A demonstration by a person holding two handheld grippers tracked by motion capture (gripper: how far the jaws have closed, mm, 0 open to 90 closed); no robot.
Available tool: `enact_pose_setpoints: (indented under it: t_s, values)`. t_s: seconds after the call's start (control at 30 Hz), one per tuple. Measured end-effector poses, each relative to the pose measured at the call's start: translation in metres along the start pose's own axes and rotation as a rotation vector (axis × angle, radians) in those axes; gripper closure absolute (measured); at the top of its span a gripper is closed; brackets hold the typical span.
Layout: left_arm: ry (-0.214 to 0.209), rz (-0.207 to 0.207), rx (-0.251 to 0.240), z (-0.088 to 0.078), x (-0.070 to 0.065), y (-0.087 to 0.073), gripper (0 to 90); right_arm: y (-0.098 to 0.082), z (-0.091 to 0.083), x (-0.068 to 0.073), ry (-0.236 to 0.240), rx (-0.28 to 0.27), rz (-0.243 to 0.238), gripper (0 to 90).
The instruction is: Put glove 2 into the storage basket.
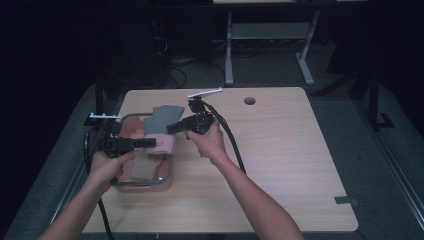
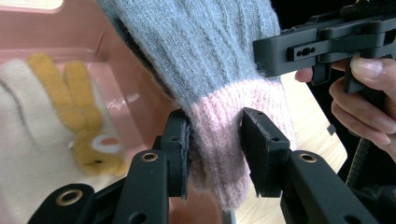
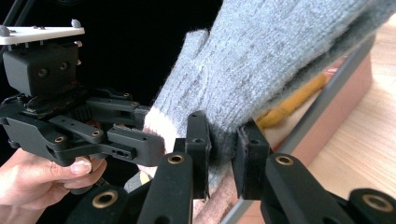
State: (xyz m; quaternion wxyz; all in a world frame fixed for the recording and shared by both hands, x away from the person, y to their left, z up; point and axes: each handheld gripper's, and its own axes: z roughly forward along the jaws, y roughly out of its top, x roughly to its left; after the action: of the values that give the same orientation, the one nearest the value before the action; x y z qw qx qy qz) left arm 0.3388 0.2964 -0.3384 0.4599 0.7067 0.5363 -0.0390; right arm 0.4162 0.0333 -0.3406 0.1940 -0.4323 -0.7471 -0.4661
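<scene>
High view is showing a pale wood-grain table (image 1: 280, 150) with a round cable hole, standing in a dark room with desk legs behind it. A pink basket (image 1: 167, 177) with a grey rim is sitting at its left edge. Above the basket, both grippers are holding a grey knitted glove (image 1: 162, 119) with a pink cuff. Left gripper view is revealing what the high one blurs: the left gripper (image 2: 215, 140) is clamping its jaws on the fuzzy pink ribbed cuff, and a cream glove (image 2: 28, 140) with mustard fingers is lying in the basket. Right gripper view is showing the right gripper (image 3: 223, 140) pinching the grey knit near the thumb.
</scene>
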Motion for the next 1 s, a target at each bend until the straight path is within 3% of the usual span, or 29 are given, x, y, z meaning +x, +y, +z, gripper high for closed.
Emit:
enact_pose_setpoints:
  t_s: [0.43, 1.0]
  values:
    - [0.027, -0.019, 0.002, -0.017, 0.020, -0.008, 63.2, 0.004, 0.027, 0.008, 0.017, 0.034, -0.018, 78.0]
    - [0.061, -0.050, 0.031, -0.017, 0.041, -0.017, 63.1, 0.004, 0.056, 0.002, 0.019, 0.084, -0.011, 77.9]
